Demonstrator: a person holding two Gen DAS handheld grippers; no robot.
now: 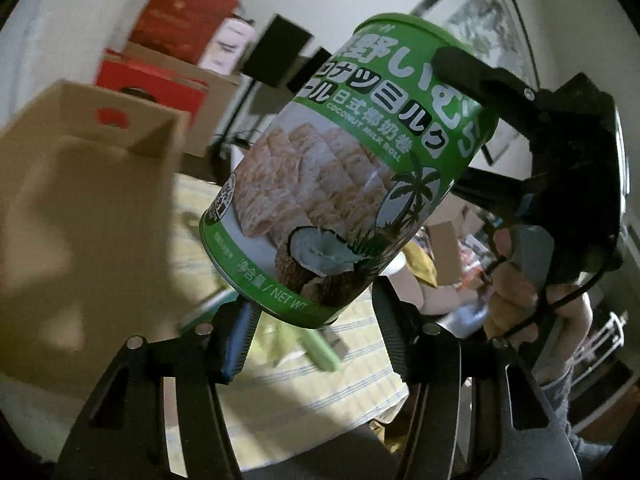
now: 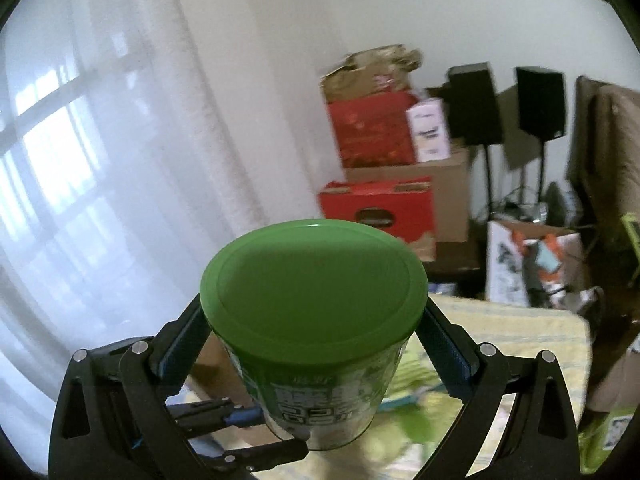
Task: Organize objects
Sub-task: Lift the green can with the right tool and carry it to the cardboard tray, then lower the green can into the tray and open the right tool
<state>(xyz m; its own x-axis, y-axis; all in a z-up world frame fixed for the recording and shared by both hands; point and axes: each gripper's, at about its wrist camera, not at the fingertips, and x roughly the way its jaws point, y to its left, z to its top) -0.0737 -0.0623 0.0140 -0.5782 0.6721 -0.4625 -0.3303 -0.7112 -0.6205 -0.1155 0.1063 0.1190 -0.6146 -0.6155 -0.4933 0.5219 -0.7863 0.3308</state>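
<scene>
I take the green can [image 1: 332,168] as my landmark, since everything I do next turns on how it sits between my two grippers. Largest thing around it is the brown cardboard box [image 1: 80,208], open at the top, looming just to the can's left in the left wrist view and lower than the can's upper end. Beneath the can lies the table with a yellow striped cloth [image 1: 312,396]; the can is lifted clear of it, well above the cloth.

The can itself is tilted, its long axis running from the lidded end, up and to the right, down to the base at lower left. My right gripper [image 2: 312,344] has it: the blue pads press on both sides of the wall just under the green lid [image 2: 312,292], jaws spread wide around the body. In the left view that same gripper comes in from the can's right.

My left gripper [image 1: 316,336] sits at the can's base end, jaws roughly half open. The base hangs between and just above the fingertips; I cannot tell whether the pads touch it, and I judge they do not clamp it.

So the right hand carries the can, and the box lies to the can's base side, probably where it should go.
</scene>
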